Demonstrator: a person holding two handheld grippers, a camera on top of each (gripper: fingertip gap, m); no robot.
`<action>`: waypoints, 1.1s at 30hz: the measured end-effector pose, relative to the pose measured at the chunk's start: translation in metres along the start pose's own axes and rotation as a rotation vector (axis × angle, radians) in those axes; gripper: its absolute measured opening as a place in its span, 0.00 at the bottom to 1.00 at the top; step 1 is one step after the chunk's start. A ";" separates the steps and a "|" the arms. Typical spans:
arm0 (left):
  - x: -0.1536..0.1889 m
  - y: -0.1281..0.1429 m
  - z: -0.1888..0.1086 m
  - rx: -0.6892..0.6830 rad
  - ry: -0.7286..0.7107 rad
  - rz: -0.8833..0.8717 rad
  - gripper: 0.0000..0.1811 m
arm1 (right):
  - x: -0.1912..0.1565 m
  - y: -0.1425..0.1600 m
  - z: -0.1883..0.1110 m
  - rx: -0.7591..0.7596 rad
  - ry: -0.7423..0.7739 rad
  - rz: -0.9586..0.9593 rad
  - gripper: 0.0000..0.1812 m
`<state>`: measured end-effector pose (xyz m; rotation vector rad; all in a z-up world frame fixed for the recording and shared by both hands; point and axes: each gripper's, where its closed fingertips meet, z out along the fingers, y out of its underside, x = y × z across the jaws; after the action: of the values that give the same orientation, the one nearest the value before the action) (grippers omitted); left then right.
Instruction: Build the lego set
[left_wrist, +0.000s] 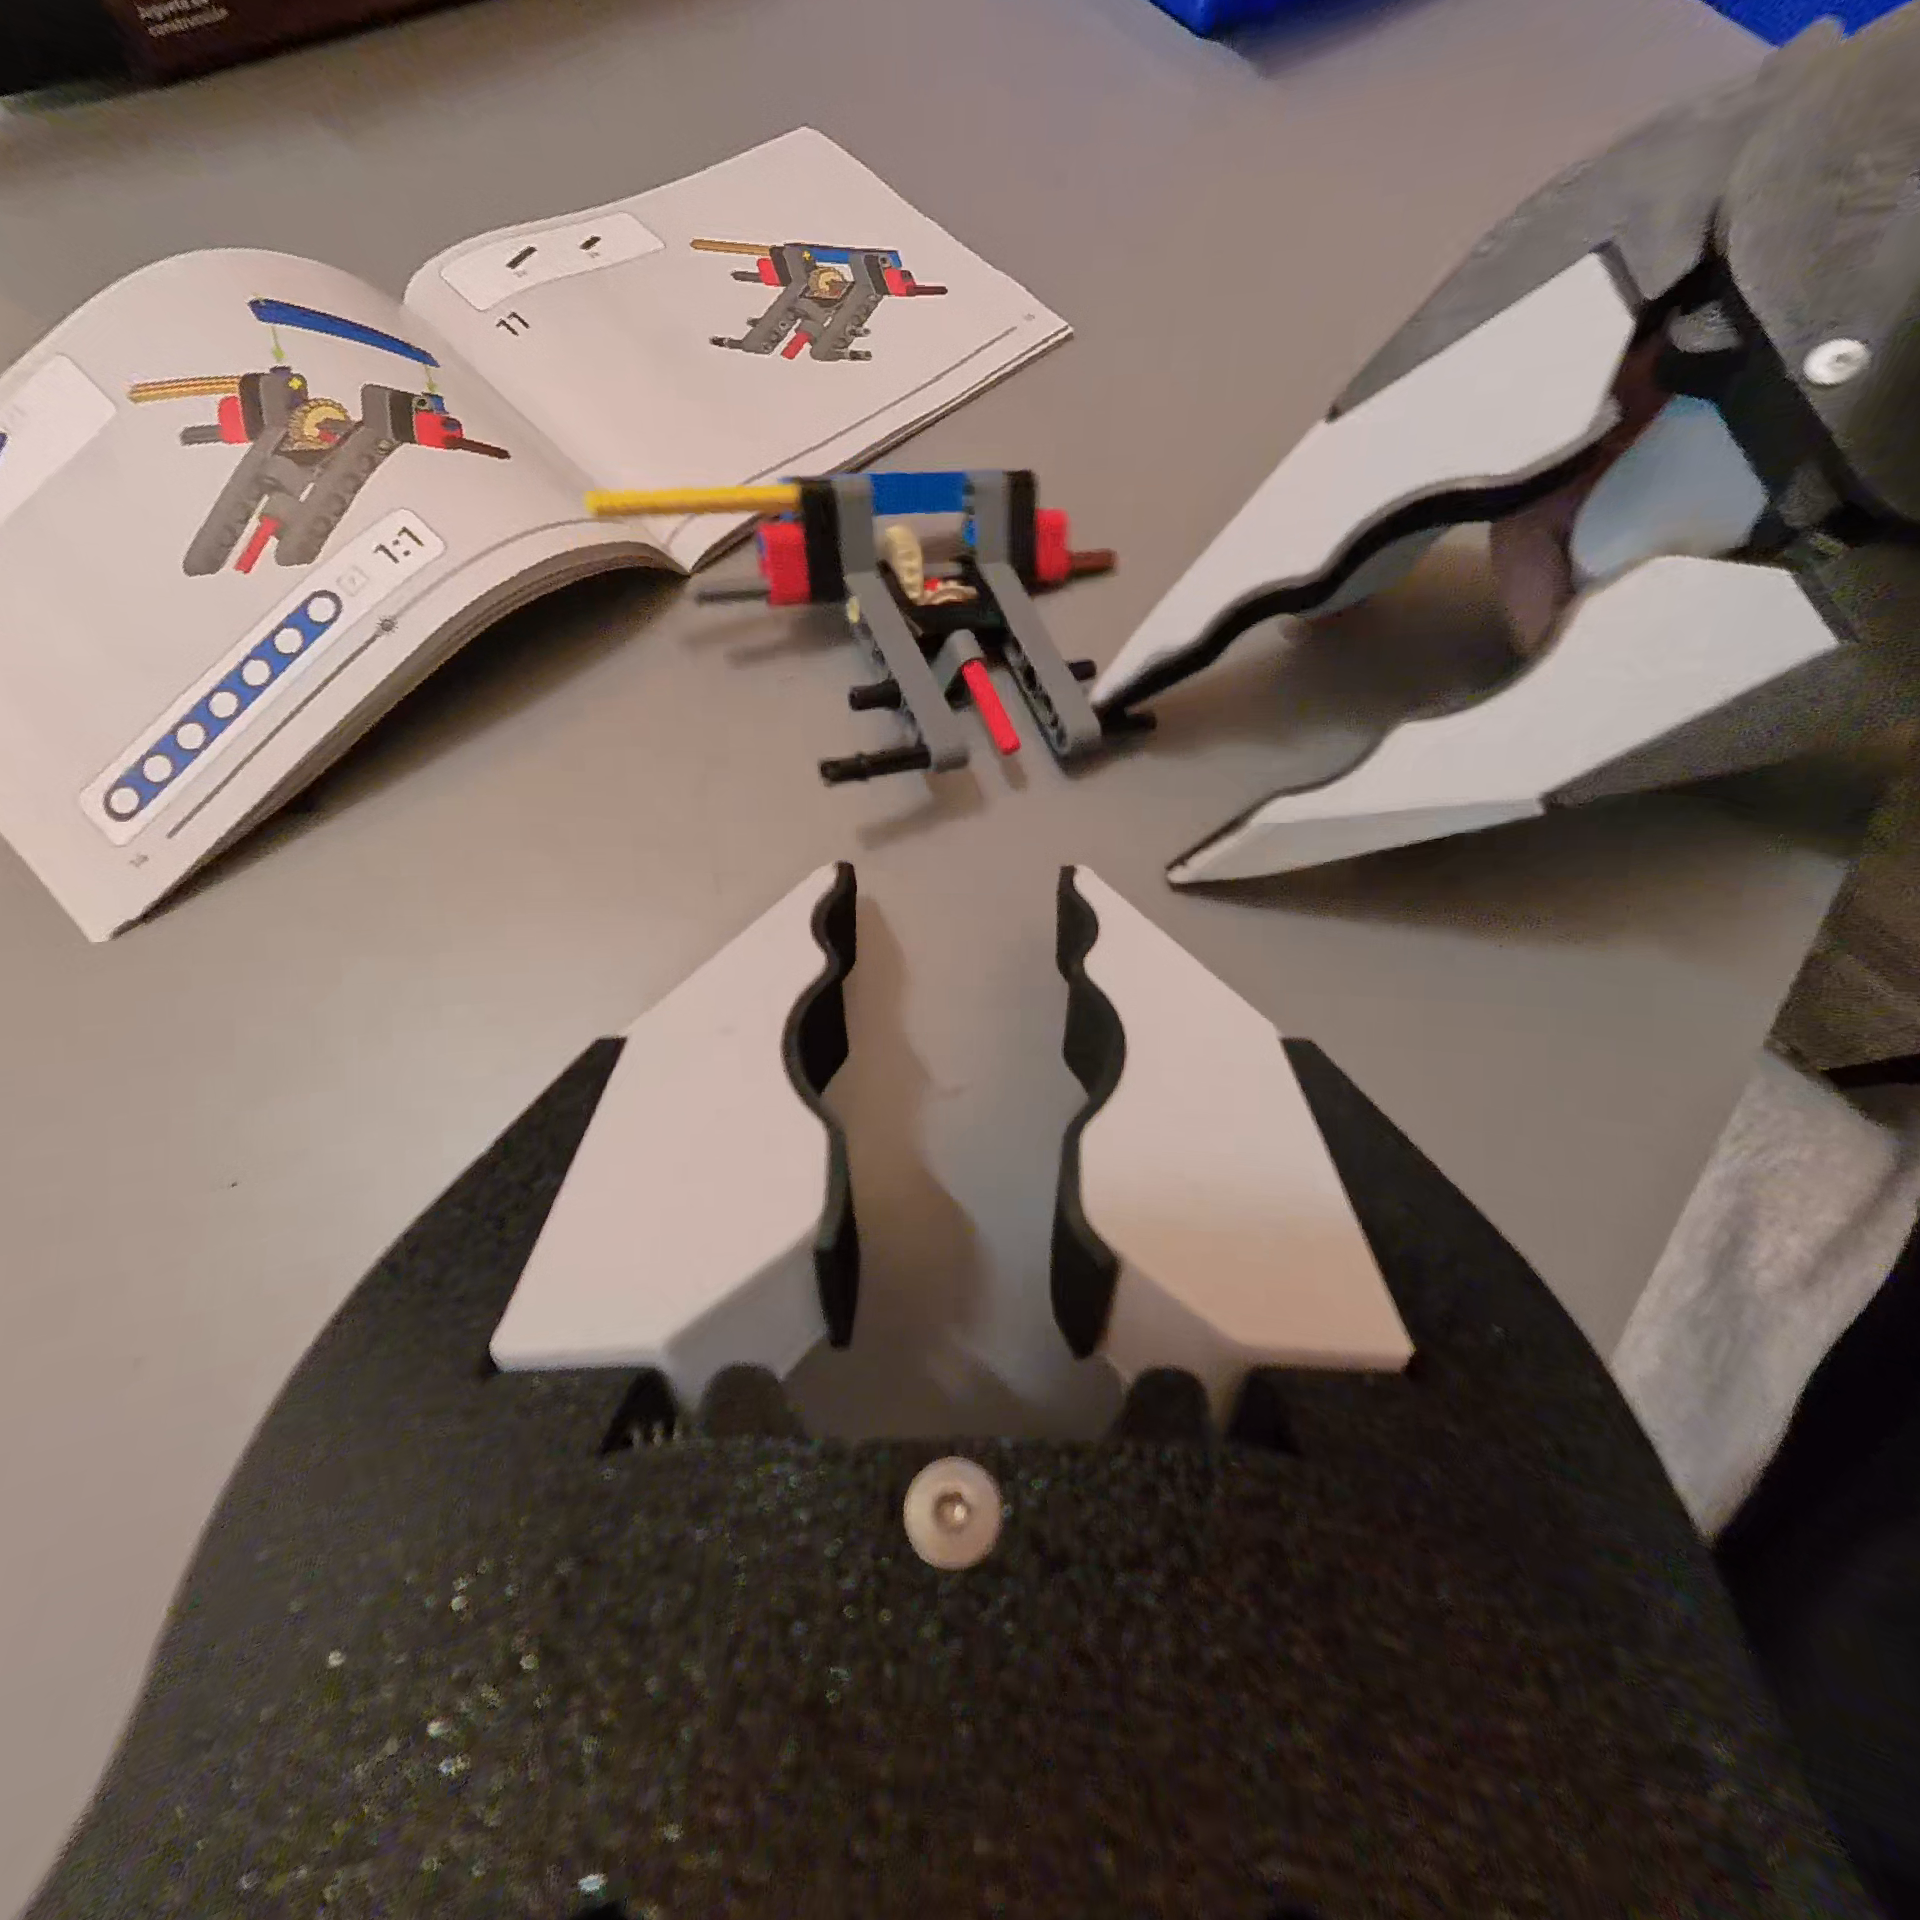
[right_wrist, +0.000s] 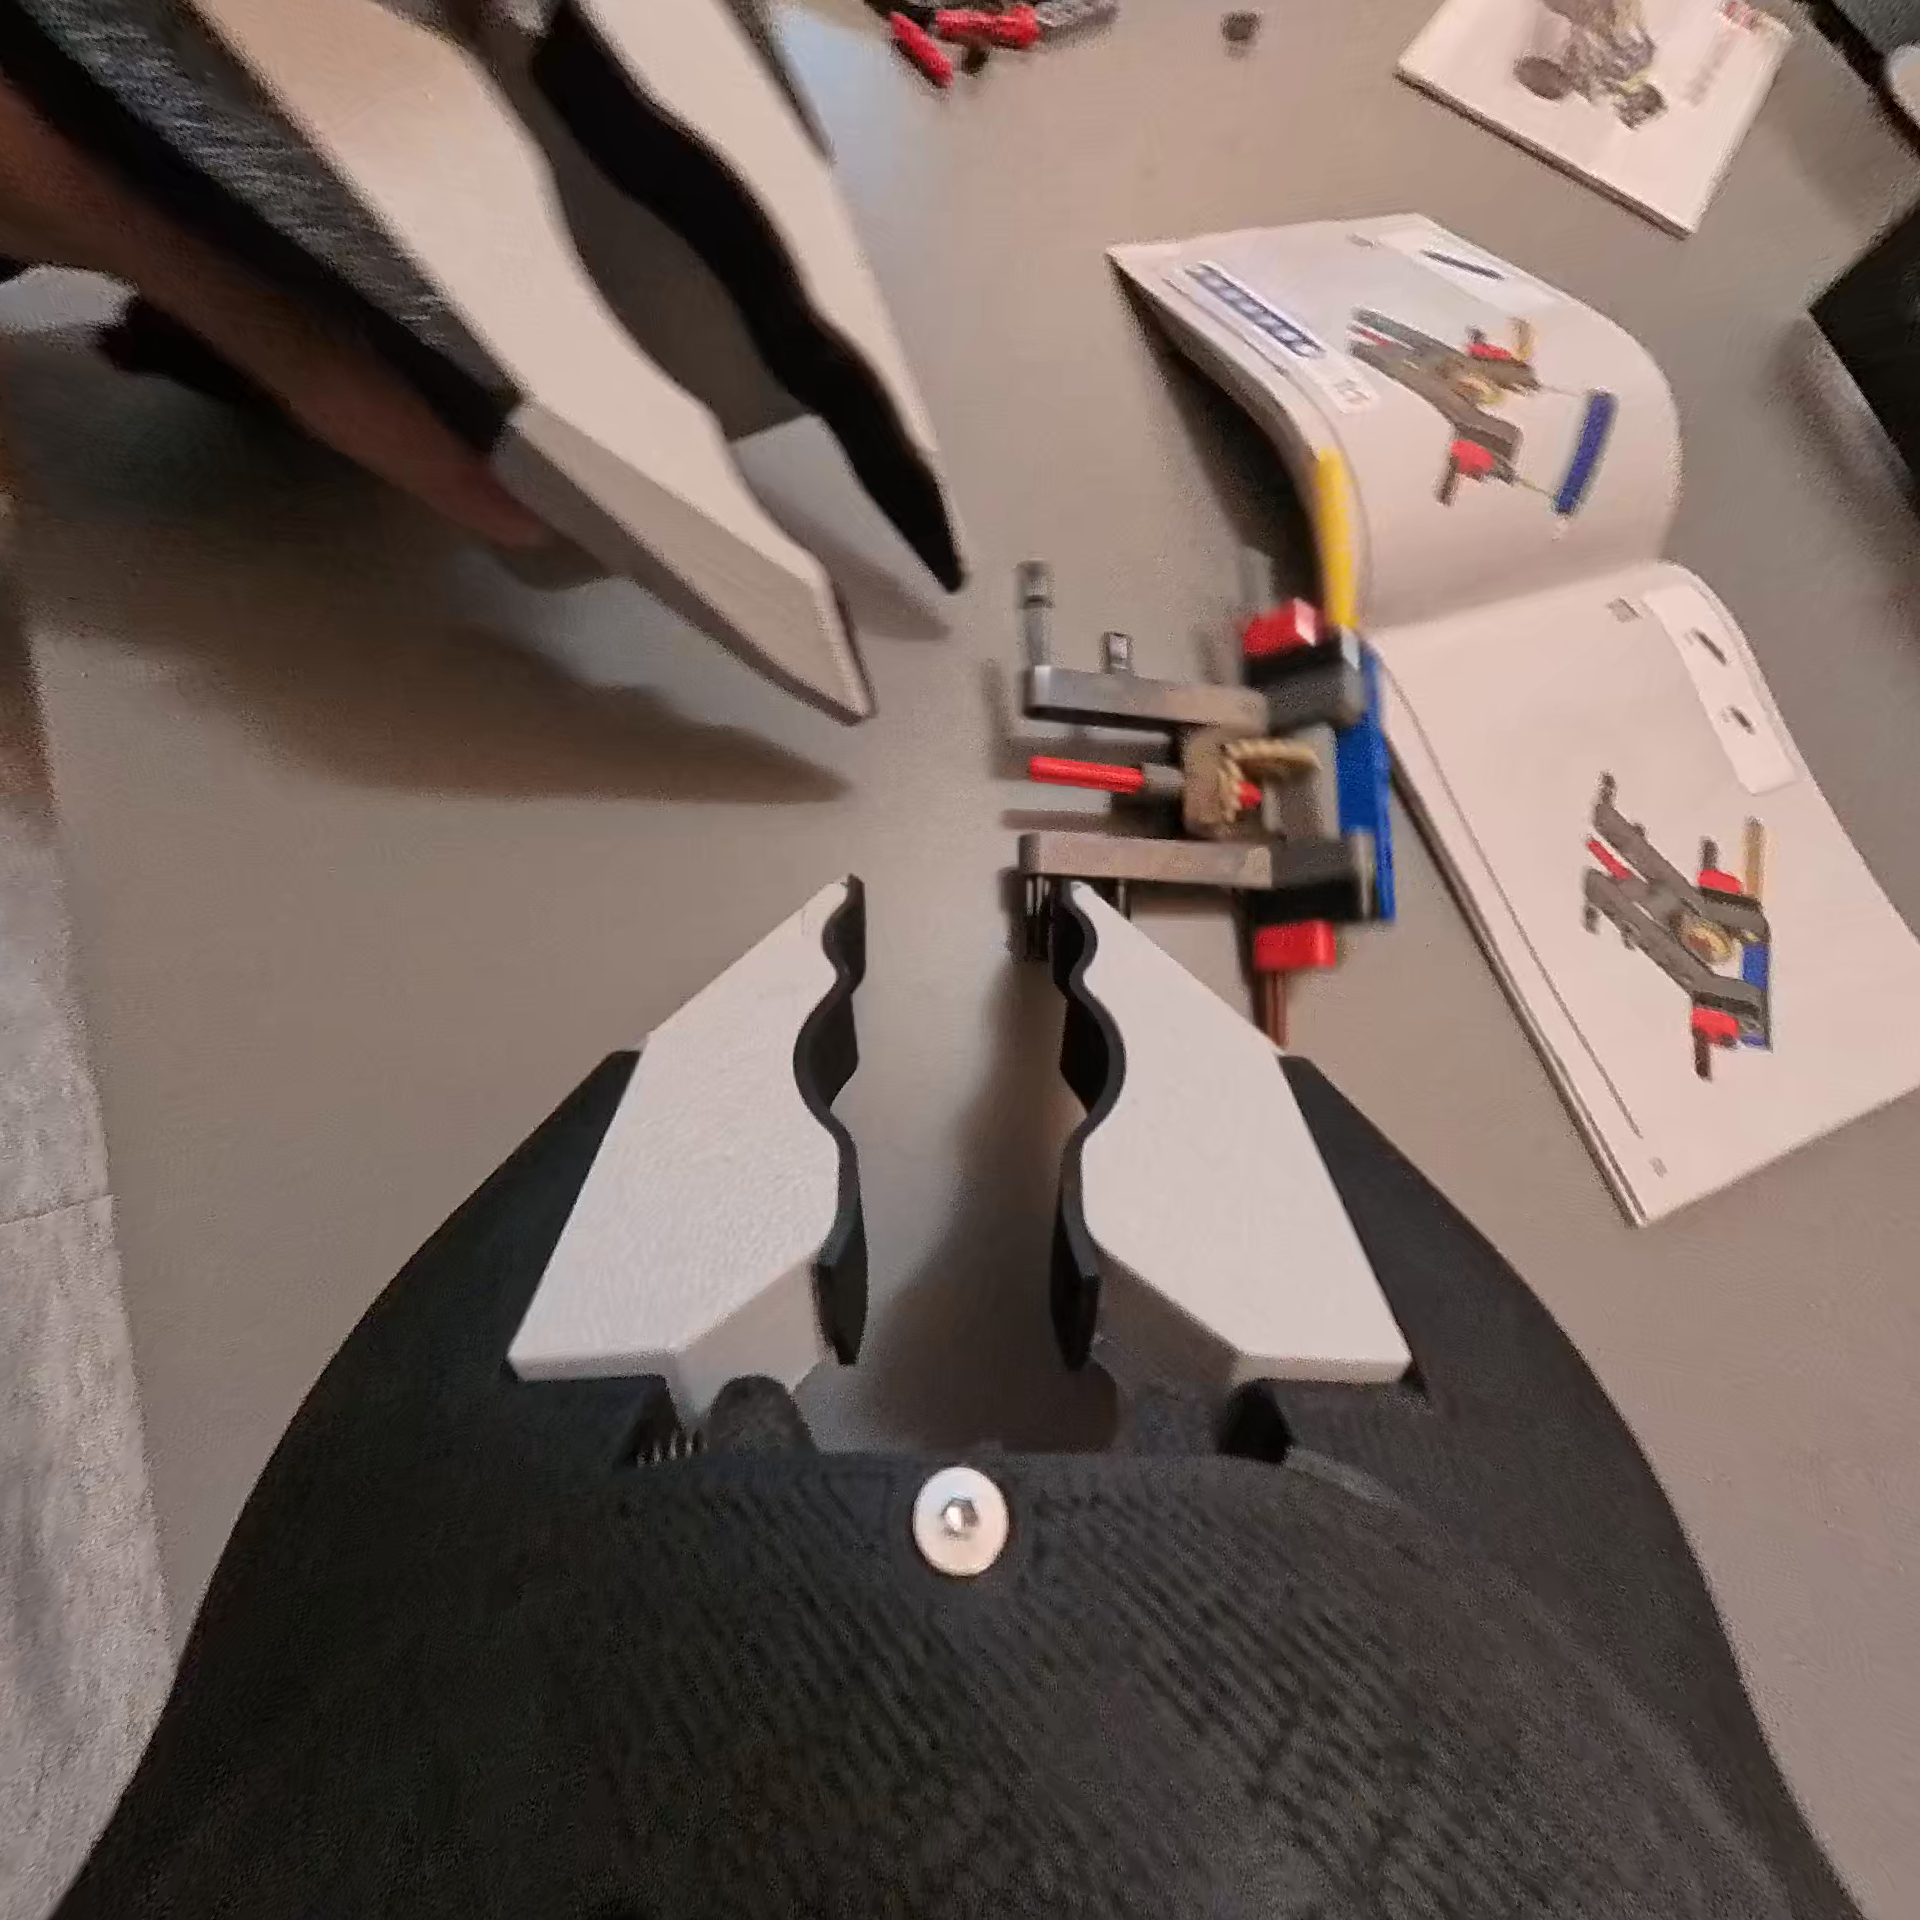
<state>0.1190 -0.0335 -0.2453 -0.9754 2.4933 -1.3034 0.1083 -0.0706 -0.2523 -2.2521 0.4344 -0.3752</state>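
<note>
Left wrist view first: the left tongs hover just off the counter, spread apart with nothing between them. Straight ahead sits the lego build, flat on the counter, just beside the open instruction booklet. It's a small Technic-looking chunk: two grey beams running toward the camera, a blue beam across the back, red bushes on each side, a tan gear in the middle, and a long yellow axle poking out over the booklet's edge. The right tongs come in from the right, also released and empty, with the upper finger's tip touching or nearly touching the near end of the right-hand grey beam.

Right wrist view (kinda blurry): same build now lies just ahead and to the right of the right tongs, which gape open. The right finger's tip sits by the black pins at the closest beam's end. The left tongs point in from upper left, unclenched too. Loose red parts lie far back, plus a second booklet.

Handling-wise, my guess: it's light, hard plastic, so stiff but a bit slick, and it'll skate around on the counter if nudged. The axles and black pins look like the weak spots; squeeze those and they'd likely slide or pop out. I'd pinch across the two grey beams or the blue beam, since those are the solid frame.
</note>
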 end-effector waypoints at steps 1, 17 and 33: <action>-0.002 0.000 0.000 -0.003 -0.006 0.018 0.20 | -0.004 -0.001 0.000 0.003 0.006 -0.025 0.18; -0.033 -0.022 0.011 0.034 -0.084 0.256 0.23 | 0.063 -0.001 -0.033 0.150 0.092 0.180 0.30; -0.029 -0.023 0.023 -0.011 -0.099 0.237 0.18 | 0.045 0.002 -0.002 0.034 -0.050 0.110 0.29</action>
<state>0.1618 -0.0404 -0.2453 -0.7012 2.4532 -1.1416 0.1476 -0.0922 -0.2470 -2.1886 0.5196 -0.2669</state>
